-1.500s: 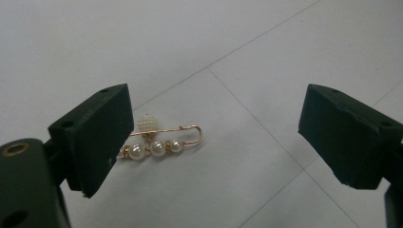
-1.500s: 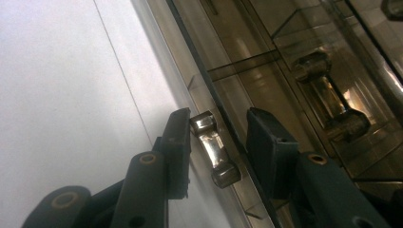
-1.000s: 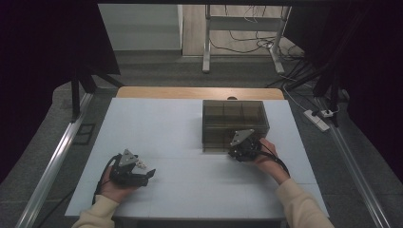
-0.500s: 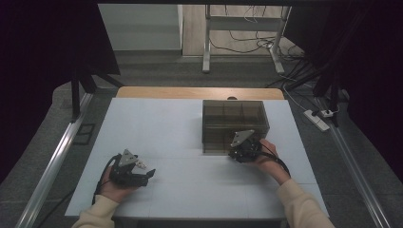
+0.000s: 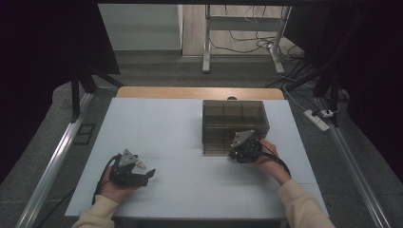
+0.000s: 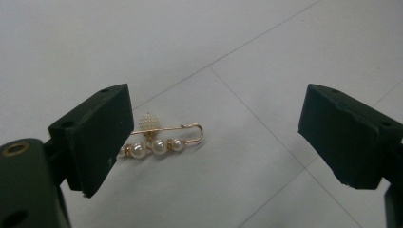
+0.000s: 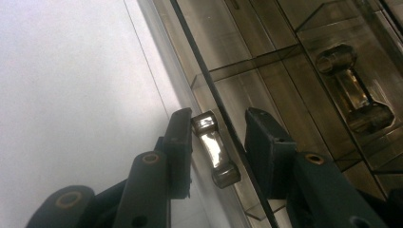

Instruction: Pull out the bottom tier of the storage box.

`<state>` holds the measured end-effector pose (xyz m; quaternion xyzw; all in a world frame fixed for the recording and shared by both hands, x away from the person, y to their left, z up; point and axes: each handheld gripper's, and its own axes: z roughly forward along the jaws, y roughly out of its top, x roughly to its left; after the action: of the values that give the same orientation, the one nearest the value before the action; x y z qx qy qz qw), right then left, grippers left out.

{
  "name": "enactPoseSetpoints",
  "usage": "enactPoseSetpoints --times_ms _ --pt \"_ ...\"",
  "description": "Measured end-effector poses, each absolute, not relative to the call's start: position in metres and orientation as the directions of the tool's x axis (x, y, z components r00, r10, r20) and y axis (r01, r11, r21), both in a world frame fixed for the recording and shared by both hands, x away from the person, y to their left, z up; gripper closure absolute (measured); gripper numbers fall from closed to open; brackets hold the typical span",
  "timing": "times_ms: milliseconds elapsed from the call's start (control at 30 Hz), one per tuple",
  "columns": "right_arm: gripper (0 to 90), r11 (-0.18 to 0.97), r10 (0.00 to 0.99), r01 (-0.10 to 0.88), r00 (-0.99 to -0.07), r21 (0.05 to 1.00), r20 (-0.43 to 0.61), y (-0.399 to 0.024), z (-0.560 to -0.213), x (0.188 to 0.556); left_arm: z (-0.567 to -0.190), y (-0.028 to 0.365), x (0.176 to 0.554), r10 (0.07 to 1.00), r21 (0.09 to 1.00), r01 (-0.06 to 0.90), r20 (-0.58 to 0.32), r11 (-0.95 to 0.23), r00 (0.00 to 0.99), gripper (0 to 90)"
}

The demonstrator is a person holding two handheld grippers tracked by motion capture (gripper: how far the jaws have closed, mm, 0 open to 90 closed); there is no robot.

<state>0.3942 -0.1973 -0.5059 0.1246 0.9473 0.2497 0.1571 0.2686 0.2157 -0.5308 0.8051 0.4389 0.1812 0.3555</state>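
Observation:
A gold pin brooch (image 6: 159, 140) with pearls lies on the white table (image 5: 166, 123). My left gripper (image 6: 214, 137) hovers over it, open wide, and the brooch sits close to the left-hand jaw. In the high view the left gripper (image 5: 148, 173) is near the table's front left. My right gripper (image 5: 236, 152) is at the front face of a smoky see-through drawer box (image 5: 233, 118). In the right gripper view its jaws (image 7: 218, 142) straddle a small metal drawer handle (image 7: 211, 147). One pad touches the handle, and a gap shows at the other.
A second metal handle (image 7: 354, 92) shows farther along the box, seen through its tinted walls and dividers. A wooden strip (image 5: 199, 92) edges the table's far side. Beyond it are a desk frame (image 5: 206, 42) and floor cables, with a power strip (image 5: 317, 118) to the right.

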Motion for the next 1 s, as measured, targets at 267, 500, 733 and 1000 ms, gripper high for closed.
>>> enactPoseSetpoints --times_ms 267,500,733,1000 --pt "62.0 0.846 0.311 0.160 -0.923 0.509 -0.228 -0.1976 -0.5056 0.3931 -0.5309 0.2157 0.2685 0.835 0.730 0.578 -0.018 -0.365 0.550 10.4" --pt "62.3 0.848 0.303 0.157 -0.928 0.507 -0.219 -0.1979 -0.5049 0.3921 -0.5310 0.2157 0.2683 0.835 0.729 0.578 -0.017 -0.367 0.551 10.4" --pt "62.4 0.849 0.299 0.159 -0.931 0.504 -0.210 -0.1989 -0.5044 0.3905 -0.5311 0.2159 0.2683 0.834 0.731 0.576 -0.017 -0.366 0.551 10.5" --pt "62.7 0.847 0.300 0.160 -0.931 0.507 -0.207 -0.1989 -0.5045 0.3884 -0.5313 0.2165 0.2682 0.834 0.730 0.576 -0.016 -0.367 0.552 10.6"
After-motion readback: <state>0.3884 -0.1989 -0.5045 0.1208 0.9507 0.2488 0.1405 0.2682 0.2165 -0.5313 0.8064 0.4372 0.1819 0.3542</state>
